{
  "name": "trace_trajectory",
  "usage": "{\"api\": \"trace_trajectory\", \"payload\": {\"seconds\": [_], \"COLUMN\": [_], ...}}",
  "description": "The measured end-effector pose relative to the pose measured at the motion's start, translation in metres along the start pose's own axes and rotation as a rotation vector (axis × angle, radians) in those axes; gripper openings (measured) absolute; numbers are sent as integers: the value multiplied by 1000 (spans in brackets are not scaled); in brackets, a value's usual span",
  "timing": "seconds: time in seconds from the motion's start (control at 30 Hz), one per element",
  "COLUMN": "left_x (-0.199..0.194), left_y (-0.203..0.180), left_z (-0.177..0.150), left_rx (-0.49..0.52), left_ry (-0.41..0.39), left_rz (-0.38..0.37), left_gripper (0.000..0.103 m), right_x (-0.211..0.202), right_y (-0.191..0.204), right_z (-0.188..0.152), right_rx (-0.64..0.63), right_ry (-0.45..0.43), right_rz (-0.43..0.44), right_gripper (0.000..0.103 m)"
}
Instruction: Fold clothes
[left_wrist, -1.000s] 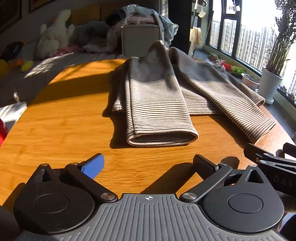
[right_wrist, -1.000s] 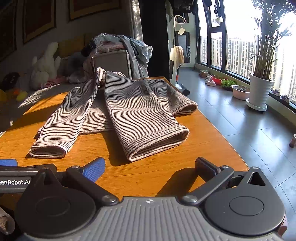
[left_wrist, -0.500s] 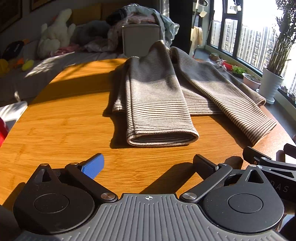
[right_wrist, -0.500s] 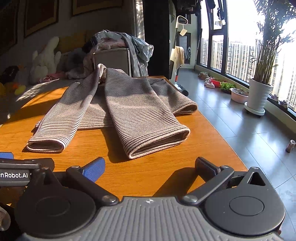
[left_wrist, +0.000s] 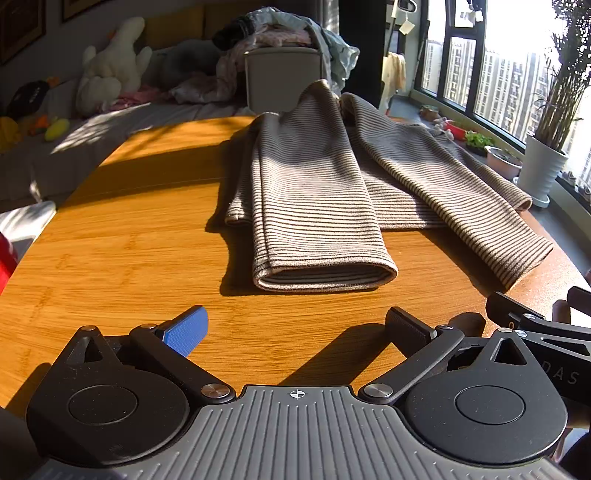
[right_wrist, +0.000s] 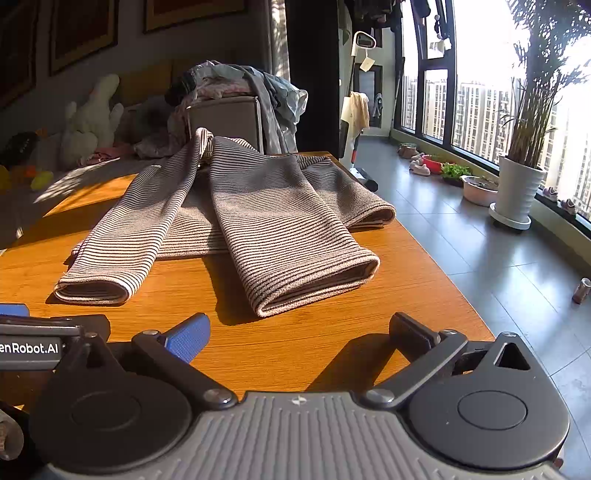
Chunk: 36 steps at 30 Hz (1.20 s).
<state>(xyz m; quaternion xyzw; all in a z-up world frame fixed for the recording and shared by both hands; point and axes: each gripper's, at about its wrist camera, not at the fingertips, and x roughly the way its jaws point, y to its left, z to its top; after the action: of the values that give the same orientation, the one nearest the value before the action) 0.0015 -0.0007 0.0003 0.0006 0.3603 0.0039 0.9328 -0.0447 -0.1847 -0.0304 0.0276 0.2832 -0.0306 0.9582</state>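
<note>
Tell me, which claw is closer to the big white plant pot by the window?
Right. The right claw hangs by the table edge nearest the white plant pot; the left claw sits farther across the table.

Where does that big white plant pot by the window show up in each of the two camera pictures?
Left wrist view: the white plant pot stands at the far right edge, beyond the striped garment.
Right wrist view: the pot stands on the floor, right of centre, under the window.
Shared landmark: the grey laundry bin behind the table.
</note>
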Motion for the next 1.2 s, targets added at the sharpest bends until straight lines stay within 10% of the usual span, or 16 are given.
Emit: {"api": "trace_trajectory", "payload": {"seconds": [1.2], "left_x": [0], "left_y": [0], "left_z": [1], "left_rx": [0], "left_ry": [-5], "left_rz": [2], "left_gripper": [103], "right_x": [4], "right_y": [3], "right_z": [4], "right_rx": [-16], "right_ry": [-5], "right_rz": [-4], "right_gripper": [103]}}
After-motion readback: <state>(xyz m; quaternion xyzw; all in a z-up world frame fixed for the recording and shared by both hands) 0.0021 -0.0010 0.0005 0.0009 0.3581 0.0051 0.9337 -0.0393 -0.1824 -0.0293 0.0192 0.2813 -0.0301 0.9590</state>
